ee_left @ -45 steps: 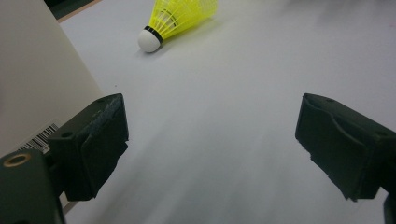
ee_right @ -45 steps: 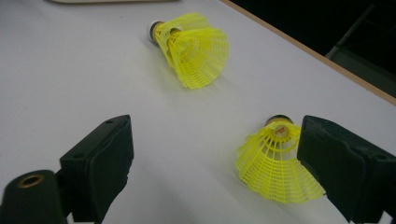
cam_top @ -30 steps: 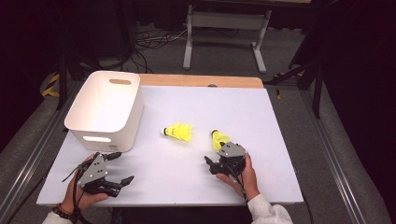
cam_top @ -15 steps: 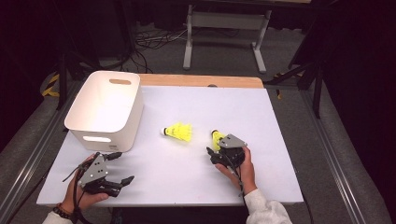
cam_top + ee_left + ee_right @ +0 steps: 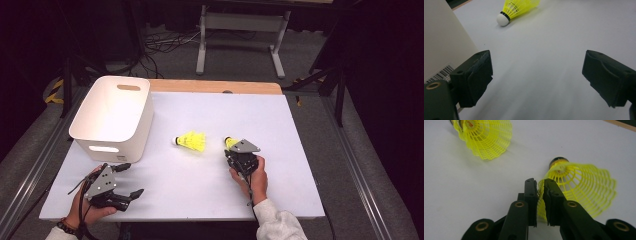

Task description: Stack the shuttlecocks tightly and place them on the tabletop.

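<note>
Two yellow shuttlecocks lie on the white table. One shuttlecock (image 5: pixel 190 141) (image 5: pixel 517 8) (image 5: pixel 482 135) rests mid-table, its white cork toward the bin. The other shuttlecock (image 5: pixel 230 143) (image 5: pixel 579 185) is at my right gripper (image 5: pixel 234 153) (image 5: pixel 540 185), whose jaws are shut on the edge of its mesh skirt. My left gripper (image 5: pixel 128 181) (image 5: pixel 536 75) is open near the front left edge, nothing between its jaws, the first shuttlecock well ahead of it.
A white plastic bin (image 5: pixel 113 118) (image 5: pixel 441 45) stands at the left of the table, just beyond my left gripper. A wooden strip (image 5: pixel 215 87) edges the far side. Metal frame legs and cables lie on the floor behind.
My right gripper has moved forward to the second shuttlecock and its jaws now pinch the skirt. The left gripper has stayed in place.
</note>
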`<state>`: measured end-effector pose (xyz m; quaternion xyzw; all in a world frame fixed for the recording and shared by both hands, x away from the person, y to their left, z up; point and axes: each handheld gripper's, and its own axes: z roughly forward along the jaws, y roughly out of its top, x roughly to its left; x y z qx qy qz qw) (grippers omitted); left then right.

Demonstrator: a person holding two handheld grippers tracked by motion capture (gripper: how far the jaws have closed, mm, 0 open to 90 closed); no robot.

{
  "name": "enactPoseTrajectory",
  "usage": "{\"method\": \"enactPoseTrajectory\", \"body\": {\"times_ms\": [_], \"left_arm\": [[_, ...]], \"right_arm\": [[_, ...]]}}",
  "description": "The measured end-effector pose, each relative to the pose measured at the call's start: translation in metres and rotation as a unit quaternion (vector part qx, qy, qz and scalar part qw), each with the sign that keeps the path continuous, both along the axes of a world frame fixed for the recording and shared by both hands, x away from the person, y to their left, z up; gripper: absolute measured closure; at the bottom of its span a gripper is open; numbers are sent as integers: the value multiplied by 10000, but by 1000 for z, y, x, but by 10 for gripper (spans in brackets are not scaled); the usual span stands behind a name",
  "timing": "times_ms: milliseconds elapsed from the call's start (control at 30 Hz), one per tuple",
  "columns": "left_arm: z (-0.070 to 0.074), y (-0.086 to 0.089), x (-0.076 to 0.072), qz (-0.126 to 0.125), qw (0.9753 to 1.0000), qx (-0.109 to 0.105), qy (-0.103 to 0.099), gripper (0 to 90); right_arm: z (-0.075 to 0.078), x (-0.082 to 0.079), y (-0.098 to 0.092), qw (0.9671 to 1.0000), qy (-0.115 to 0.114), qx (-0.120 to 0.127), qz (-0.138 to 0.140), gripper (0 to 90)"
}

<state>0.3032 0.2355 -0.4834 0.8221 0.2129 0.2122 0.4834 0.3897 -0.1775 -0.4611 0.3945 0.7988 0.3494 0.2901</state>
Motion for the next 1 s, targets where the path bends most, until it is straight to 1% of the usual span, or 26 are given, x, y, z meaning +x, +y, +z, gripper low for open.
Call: {"method": "enactPoseTrajectory", "body": {"times_ms": [67,100,200,333,367,467,500,567,700,800,1000], "left_arm": [[-1,0,0,-13,10000,11,52,106],[-1,-1,0,-39,10000,56,41,106],[-1,-1,1,-42,10000,41,68,106],[-1,-1,1,-28,10000,31,50,106],[-1,0,1,-26,10000,50,32,106],[-1,-1,1,-39,10000,53,41,107],[-1,0,1,-40,10000,66,10,107],[0,0,0,-25,10000,43,15,108],[0,0,0,-25,10000,51,20,107],[0,0,0,-21,10000,50,22,108],[0,1,0,-8,10000,11,26,108]], "right_arm": [[-1,1,0,10000,39,-18,-78,871],[-2,1,-1,9999,63,-4,-124,889],[-1,1,-2,9999,49,-3,-125,897],[2,1,-5,9999,20,38,-110,900],[4,1,-8,9999,19,88,-87,900],[6,1,-10,9999,4,102,-94,900],[7,0,-12,9999,8,138,-94,900],[8,0,-12,9999,5,139,-90,900],[12,-2,-14,9999,-36,141,-5,900],[15,-3,-18,9998,-60,189,20,900],[20,-6,-25,9996,-87,229,102,900]]}}
